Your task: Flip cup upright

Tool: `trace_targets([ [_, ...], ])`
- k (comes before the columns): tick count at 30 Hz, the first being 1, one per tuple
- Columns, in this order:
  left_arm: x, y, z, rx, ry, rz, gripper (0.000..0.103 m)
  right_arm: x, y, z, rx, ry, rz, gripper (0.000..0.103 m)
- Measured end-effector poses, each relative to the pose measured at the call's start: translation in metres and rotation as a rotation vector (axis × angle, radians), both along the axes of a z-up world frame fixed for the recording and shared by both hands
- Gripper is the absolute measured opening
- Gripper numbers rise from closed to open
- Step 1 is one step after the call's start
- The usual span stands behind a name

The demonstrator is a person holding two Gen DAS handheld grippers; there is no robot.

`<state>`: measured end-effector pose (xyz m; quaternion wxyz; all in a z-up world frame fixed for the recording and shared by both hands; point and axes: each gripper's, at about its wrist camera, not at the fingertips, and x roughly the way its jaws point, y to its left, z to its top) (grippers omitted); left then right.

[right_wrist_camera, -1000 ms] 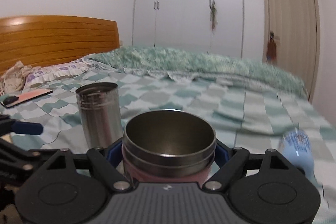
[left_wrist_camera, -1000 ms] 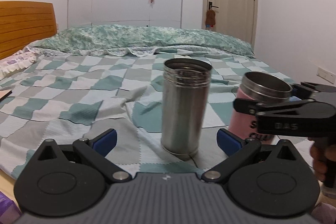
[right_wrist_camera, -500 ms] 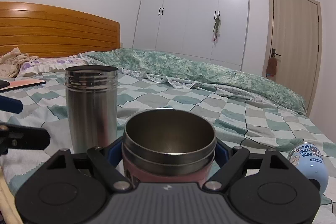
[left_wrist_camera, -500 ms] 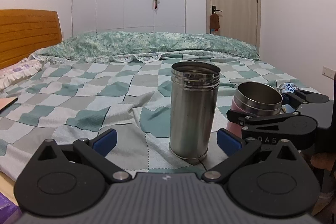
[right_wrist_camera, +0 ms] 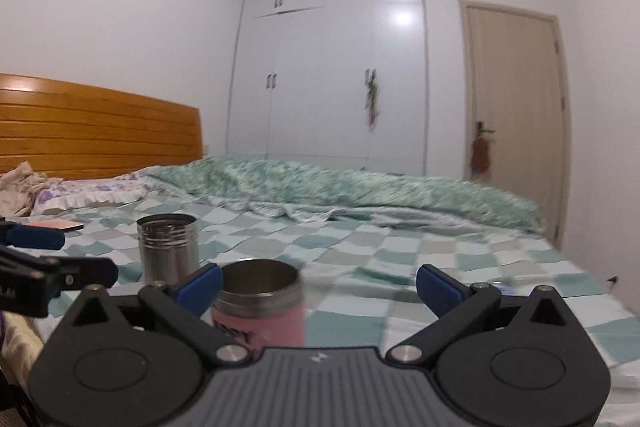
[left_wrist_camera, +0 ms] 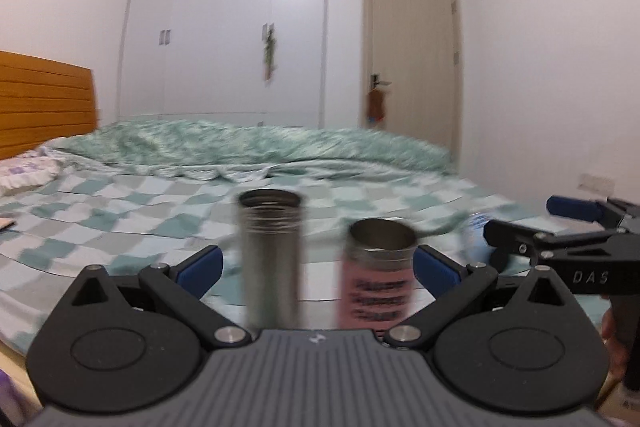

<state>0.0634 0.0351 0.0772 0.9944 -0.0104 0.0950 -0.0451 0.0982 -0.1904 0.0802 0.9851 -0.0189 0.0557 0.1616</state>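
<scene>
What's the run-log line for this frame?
left gripper: open, empty | right gripper: open, empty | pink cup: upright on bed | steel cup: upright

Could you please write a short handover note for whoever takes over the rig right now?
Left gripper: open, empty, facing both cups.
Right gripper: open, empty, pink cup by its left finger, not gripped.
Pink cup and steel cup both stand upright, mouths up, on the checked bedspread.
Blue cup: blurred; its pose cannot be told.
Left: check the blue cup, then pull both grippers clear.
</scene>
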Motion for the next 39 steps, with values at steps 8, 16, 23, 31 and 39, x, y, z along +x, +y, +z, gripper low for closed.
trace_targets([
  [8, -0.024, -0.060, -0.022, -0.004, -0.028, -0.077, 0.103, -0.053, -0.057, -0.011, -0.011, 0.016, -0.107, 0.103],
  [16, -0.034, -0.089, -0.055, 0.034, -0.066, -0.057, 0.103, -0.081, -0.089, -0.043, -0.008, 0.027, -0.153, 0.103],
  [23, -0.029, -0.092, -0.068, 0.054, -0.104, -0.021, 0.103, -0.091, -0.099, -0.058, -0.015, 0.010, -0.166, 0.103],
  [31, -0.028, -0.089, -0.078, 0.038, -0.103, 0.005, 0.103, -0.094, -0.110, -0.064, 0.036, -0.010, -0.186, 0.103],
  [39, -0.031, -0.089, -0.080, 0.038, -0.112, 0.008, 0.103, -0.095, -0.109, -0.067, 0.022, -0.024, -0.197, 0.103],
])
